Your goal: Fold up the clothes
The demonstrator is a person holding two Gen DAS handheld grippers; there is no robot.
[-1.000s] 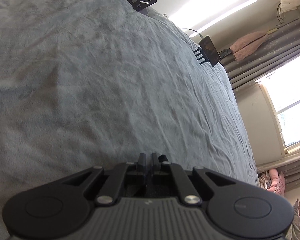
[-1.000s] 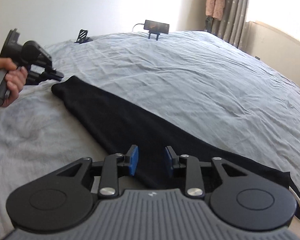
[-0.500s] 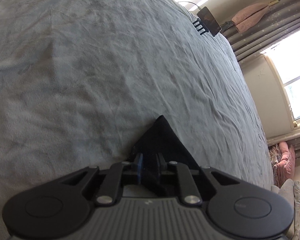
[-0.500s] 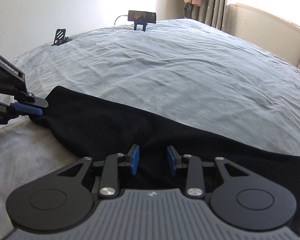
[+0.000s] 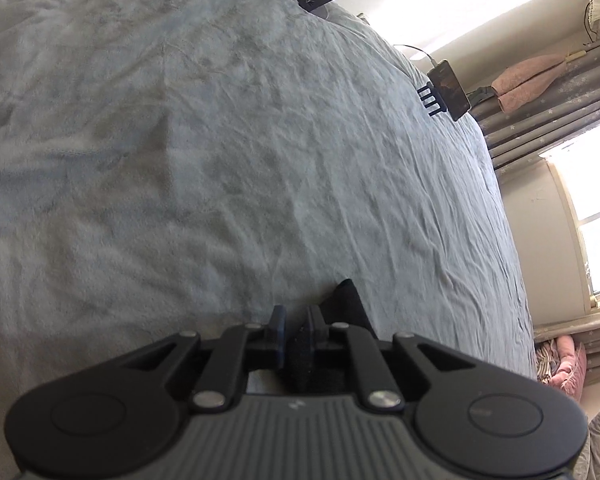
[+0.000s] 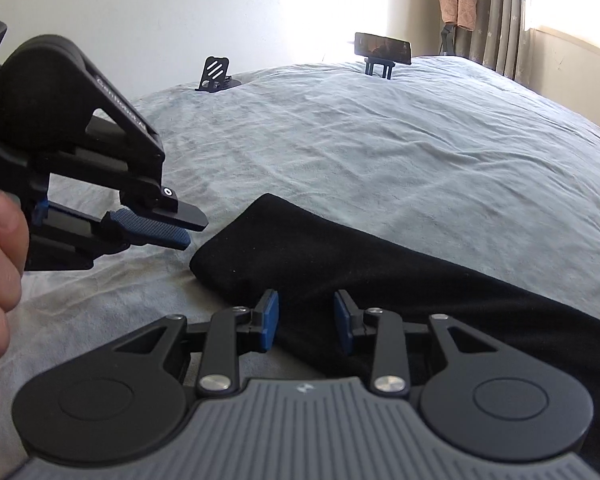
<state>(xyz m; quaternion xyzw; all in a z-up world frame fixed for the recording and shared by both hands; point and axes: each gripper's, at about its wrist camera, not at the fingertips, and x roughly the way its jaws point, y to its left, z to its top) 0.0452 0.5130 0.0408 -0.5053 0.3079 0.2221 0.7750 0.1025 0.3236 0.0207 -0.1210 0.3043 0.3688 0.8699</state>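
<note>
Grey bedspread (image 6: 380,152), phone on stand (image 6: 382,46), empty stand (image 6: 214,74), curtains (image 6: 496,12).

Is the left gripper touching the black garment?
Apart. The right wrist view shows bare bedspread between the left gripper and the black garment.

Black garment (image 6: 380,264): matt knit cloth, soft-looking. Bedcover (image 6: 400,140): pale grey fleecy cloth, creased, matt. Both grippers, left (image 5: 294,330) & right (image 6: 306,316): matt black plastic w/ ribbed grey housing, shiny metal pivot pins; blue pads (image 6: 269,320) rubbery, textured. Phone (image 6: 383,44) screen glossy.
</note>
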